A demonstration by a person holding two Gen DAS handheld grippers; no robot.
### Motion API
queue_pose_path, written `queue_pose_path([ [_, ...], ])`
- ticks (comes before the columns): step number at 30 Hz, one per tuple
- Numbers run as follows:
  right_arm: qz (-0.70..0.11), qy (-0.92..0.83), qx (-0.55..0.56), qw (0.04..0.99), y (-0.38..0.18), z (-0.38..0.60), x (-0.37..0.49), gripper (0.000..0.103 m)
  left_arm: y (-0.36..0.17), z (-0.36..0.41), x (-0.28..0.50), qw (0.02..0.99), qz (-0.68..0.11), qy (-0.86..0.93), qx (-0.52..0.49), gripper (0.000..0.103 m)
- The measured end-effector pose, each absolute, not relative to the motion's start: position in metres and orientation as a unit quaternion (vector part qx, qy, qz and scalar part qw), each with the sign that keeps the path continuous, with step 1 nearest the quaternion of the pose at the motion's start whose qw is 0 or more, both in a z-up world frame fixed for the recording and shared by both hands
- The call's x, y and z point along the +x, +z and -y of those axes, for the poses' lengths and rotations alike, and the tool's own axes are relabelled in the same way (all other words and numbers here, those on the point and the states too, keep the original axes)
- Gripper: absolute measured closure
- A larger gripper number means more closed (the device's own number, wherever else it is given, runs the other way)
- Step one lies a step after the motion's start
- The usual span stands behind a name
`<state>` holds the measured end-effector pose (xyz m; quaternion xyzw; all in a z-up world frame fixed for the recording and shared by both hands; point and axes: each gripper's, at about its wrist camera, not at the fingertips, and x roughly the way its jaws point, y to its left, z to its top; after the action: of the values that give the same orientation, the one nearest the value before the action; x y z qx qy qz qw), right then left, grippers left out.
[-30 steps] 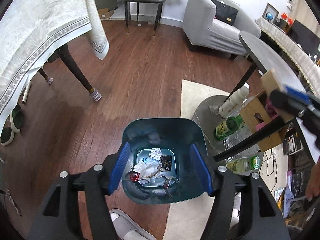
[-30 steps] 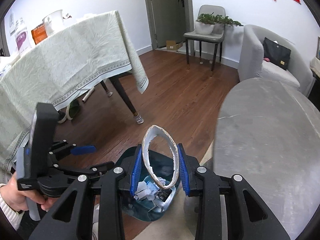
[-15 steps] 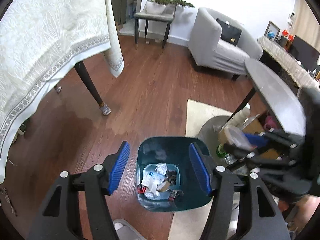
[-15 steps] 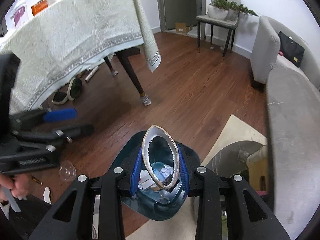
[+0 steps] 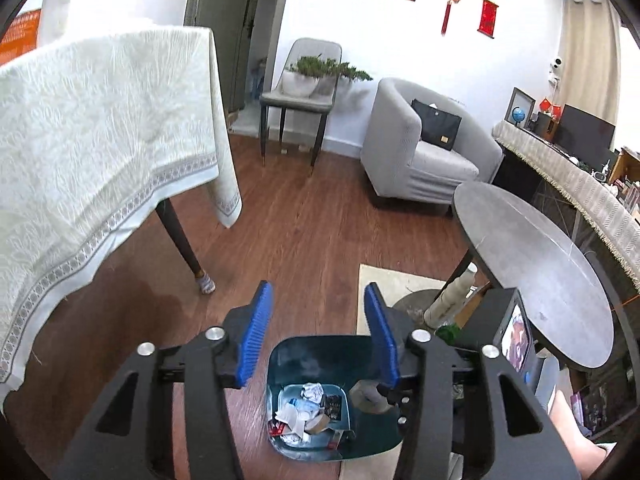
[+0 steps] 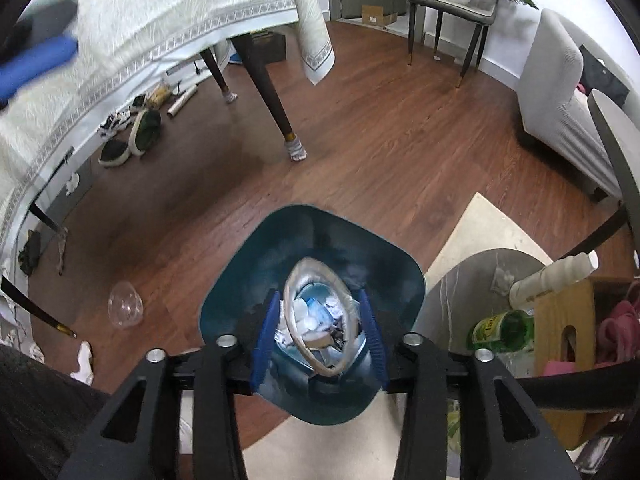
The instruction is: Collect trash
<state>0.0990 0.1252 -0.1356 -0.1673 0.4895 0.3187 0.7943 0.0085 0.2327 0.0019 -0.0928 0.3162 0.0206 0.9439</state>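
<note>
Hanging over the teal trash bin (image 6: 240,276), the right claw (image 6: 318,334) is clamped on a squashed paper cup (image 6: 320,320), its blue pads pressing the cup's sides so the rim bulges into an oval. Through that rim, crumpled paper and wrappers show at the bottom of the bin. The bin stands on the wooden floor (image 6: 380,140) with one edge on a cream rug (image 6: 480,232). A clear plastic dome (image 6: 125,305) lies on the floor to the left of the bin, apart from it. To the right, a green glass bottle (image 6: 500,330) and a white bottle (image 6: 552,276) lie on a low grey shelf under the round tabletop.

From the left wrist view, the left claw (image 5: 318,340) is spread apart and grips nothing, with the trash bin (image 5: 308,356) below it. The round grey tabletop (image 5: 536,264) sits to the right, and a cloth-draped table (image 5: 100,140) to the left.
</note>
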Motion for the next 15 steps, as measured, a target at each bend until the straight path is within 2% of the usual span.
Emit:
queue_pose_path([
  [9,-0.464,0.319,-0.150,0.813,-0.111,-0.111,0.093,0.048,0.021,-0.219,0.000,0.953,-0.293,0.024,-0.065,0.057],
  [15,-0.402,0.320,-0.140,0.847,-0.073,-0.094,0.082,0.040,0.031,-0.204,-0.006,0.958,-0.282,0.022,-0.045,0.041],
])
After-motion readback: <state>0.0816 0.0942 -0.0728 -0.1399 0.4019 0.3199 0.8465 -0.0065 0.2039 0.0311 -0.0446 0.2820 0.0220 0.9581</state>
